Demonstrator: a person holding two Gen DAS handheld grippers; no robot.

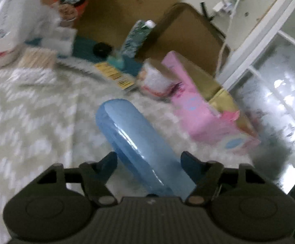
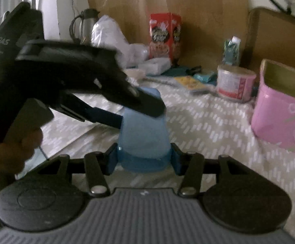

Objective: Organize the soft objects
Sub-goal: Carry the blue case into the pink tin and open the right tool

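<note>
A pale blue, translucent soft case (image 1: 131,130) stands up off the patterned bedspread (image 1: 35,111), held from two sides. In the left wrist view it runs slantwise between my left gripper's (image 1: 149,158) fingers, whose pads touch both its sides. The right wrist view shows my right gripper (image 2: 144,158) shut on the lower end of the blue case (image 2: 143,134). There the left gripper (image 2: 141,113) reaches in from the left and clamps the upper end. A person's hand (image 2: 9,152) holds that gripper's handle.
A pink box (image 2: 279,118) lies at the right, with a round white tub (image 2: 235,85) behind it. A red cereal box (image 2: 164,34), a metal kettle (image 2: 85,26), plastic bags and cardboard panels line the back. The window (image 1: 279,93) borders the bed's right edge.
</note>
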